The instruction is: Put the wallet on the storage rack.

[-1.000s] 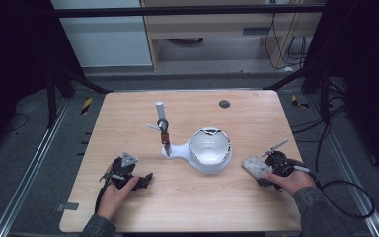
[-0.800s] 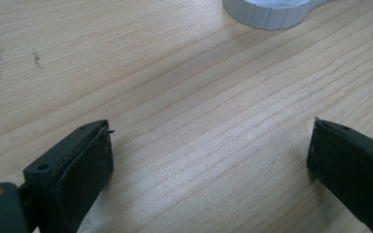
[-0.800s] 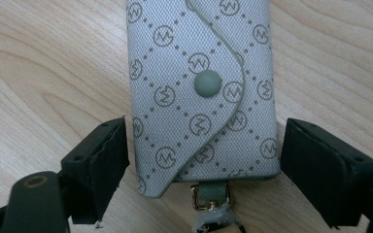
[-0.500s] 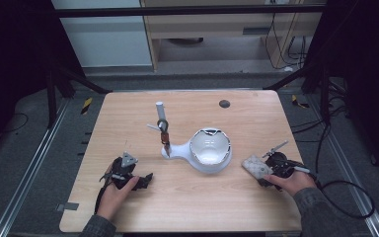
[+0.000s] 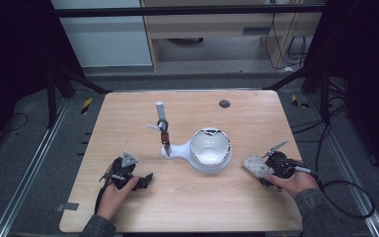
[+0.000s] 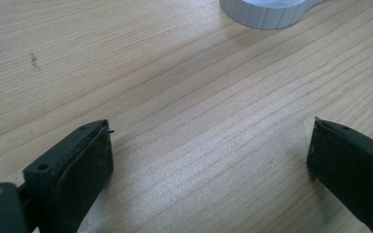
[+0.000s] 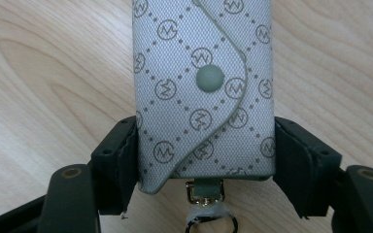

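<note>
Item: grey monogram key pouch, lying on the table at its right side; right gripper jaws have just been closing and now clamp its sides. Left gripper gapes wide, idle, holding nothing. Status: grasp made; lifting and placing judged outstanding
</note>
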Action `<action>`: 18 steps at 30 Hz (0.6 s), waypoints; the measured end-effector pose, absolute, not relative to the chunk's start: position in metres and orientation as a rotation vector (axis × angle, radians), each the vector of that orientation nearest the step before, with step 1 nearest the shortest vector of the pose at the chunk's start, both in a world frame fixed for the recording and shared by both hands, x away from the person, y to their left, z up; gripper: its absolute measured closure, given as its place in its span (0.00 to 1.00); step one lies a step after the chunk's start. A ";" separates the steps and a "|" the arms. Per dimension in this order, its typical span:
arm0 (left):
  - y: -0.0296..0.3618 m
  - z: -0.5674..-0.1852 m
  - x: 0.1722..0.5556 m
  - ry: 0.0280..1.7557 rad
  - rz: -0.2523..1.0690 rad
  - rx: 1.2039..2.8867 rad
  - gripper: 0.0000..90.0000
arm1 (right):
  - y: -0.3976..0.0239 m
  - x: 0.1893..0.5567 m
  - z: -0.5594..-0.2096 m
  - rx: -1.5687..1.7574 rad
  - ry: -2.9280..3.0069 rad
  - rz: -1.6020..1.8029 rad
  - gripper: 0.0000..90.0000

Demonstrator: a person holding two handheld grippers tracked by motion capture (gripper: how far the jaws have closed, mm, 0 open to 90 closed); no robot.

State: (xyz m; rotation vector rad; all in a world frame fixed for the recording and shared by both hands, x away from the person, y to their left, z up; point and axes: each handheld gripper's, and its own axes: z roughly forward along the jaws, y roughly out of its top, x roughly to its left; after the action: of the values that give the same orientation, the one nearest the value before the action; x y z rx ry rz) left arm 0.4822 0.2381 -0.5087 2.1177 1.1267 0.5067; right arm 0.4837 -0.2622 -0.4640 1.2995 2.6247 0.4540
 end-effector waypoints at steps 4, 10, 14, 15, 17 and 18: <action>0.238 -0.509 0.482 1.126 0.507 2.118 0.02 | -0.260 0.480 -0.451 1.263 2.616 0.466 0.35; 0.238 -0.509 0.482 1.132 0.508 2.116 0.02 | -0.254 0.475 -0.425 1.187 2.604 0.479 0.35; 0.238 -0.509 0.482 1.133 0.508 2.116 0.02 | -0.250 0.472 -0.409 1.159 2.597 0.487 0.35; 0.238 -0.509 0.482 1.134 0.509 2.116 0.02 | -0.248 0.471 -0.405 1.148 2.595 0.493 0.35; 0.238 -0.509 0.482 1.134 0.508 2.116 0.02 | -0.246 0.470 -0.398 1.128 2.592 0.502 0.35; 0.238 -0.509 0.482 1.134 0.509 2.116 0.02 | -0.245 0.469 -0.395 1.123 2.590 0.502 0.35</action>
State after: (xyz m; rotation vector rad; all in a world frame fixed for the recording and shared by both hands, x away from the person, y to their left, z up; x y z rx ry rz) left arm 0.4821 0.2379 -0.5088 2.1160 1.1342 0.5087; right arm 0.4691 -0.2450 -0.3950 1.1225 2.5898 0.5016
